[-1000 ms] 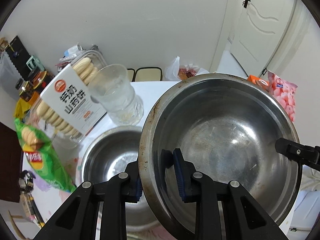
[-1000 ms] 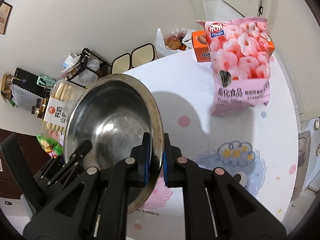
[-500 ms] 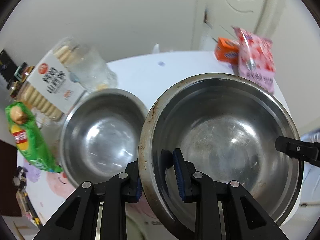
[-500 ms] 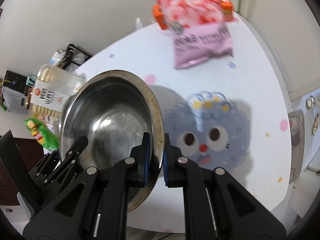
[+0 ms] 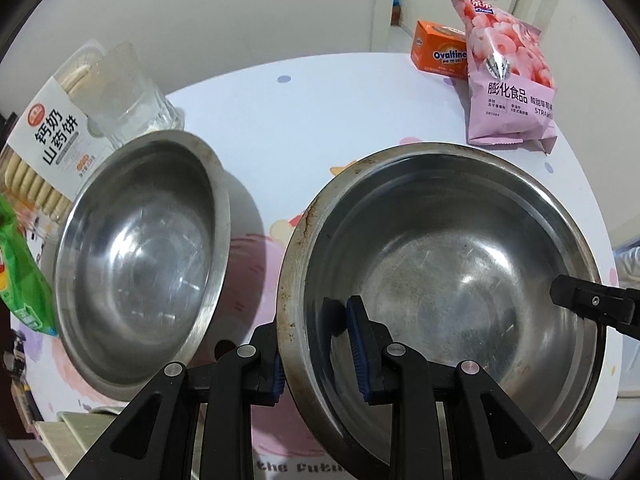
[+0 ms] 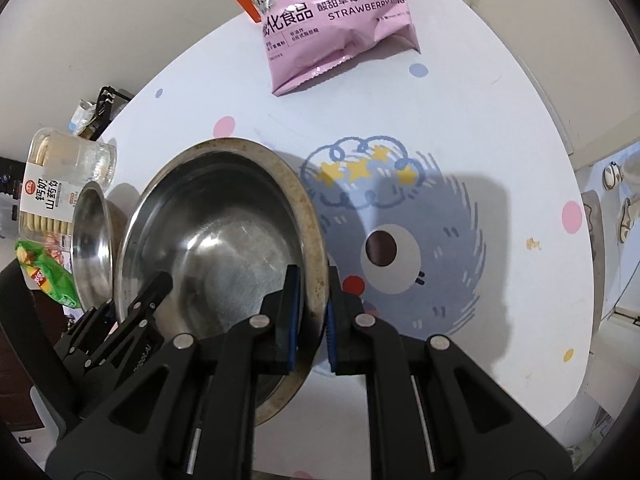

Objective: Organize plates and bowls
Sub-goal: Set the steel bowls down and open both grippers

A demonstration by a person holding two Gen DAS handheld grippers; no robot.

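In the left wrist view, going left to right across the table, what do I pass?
Green snack bag → biscuit box → glass → small steel bowl → big steel bowl, held at both rims → pink snack bag.

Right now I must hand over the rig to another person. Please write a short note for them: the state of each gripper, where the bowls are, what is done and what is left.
Left gripper: shut on the near-left rim of the big bowl.
Right gripper: shut on the opposite rim of the same bowl.
Big bowl: held by both grippers above the table, tilted, empty.
Small bowl: on the table to the left of the big one, empty, beside the glass and biscuit box.
Done: big bowl gripped and held over the table.
Left: probably set it down and stack the bowls; I see no plates here.
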